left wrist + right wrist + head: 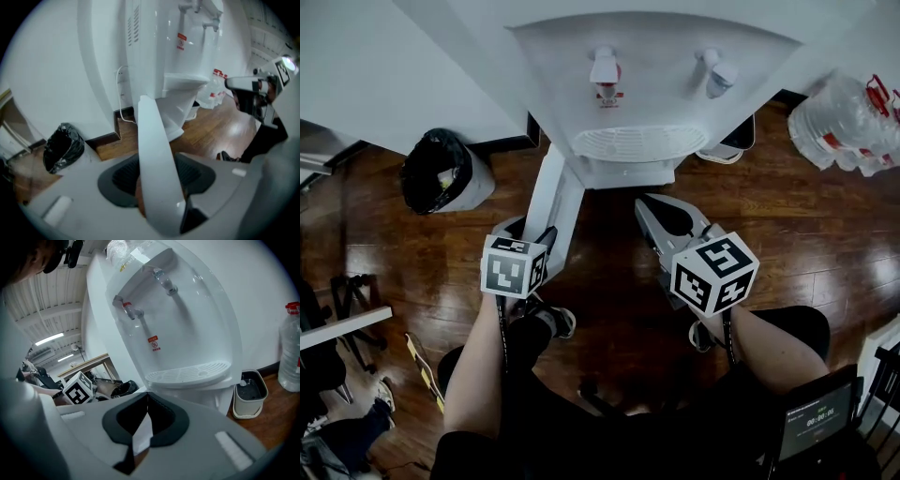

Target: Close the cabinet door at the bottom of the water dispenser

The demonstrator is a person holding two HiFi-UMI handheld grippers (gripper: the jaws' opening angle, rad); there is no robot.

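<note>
The white water dispenser point(647, 75) stands against the wall, with a red and a blue tap above its drip tray. Its bottom cabinet door point(555, 192) is swung out towards me and shows edge-on. My left gripper point(532, 228) straddles the door's free edge. In the left gripper view the door point(152, 136) runs between the jaws of the left gripper point(157, 176); a strip of floor shows between it and one pad. My right gripper point(649, 204) hovers shut and holds nothing, right of the door and below the tray. In the right gripper view the right gripper point(147, 401) faces the dispenser point(187, 333).
A black-lined waste bin point(441, 169) sits left of the dispenser. A small white container point(731, 141) stands to the dispenser's right, and large water bottles point(848, 117) lie further right. The person's shoes point(553, 319) rest on the wooden floor below the grippers.
</note>
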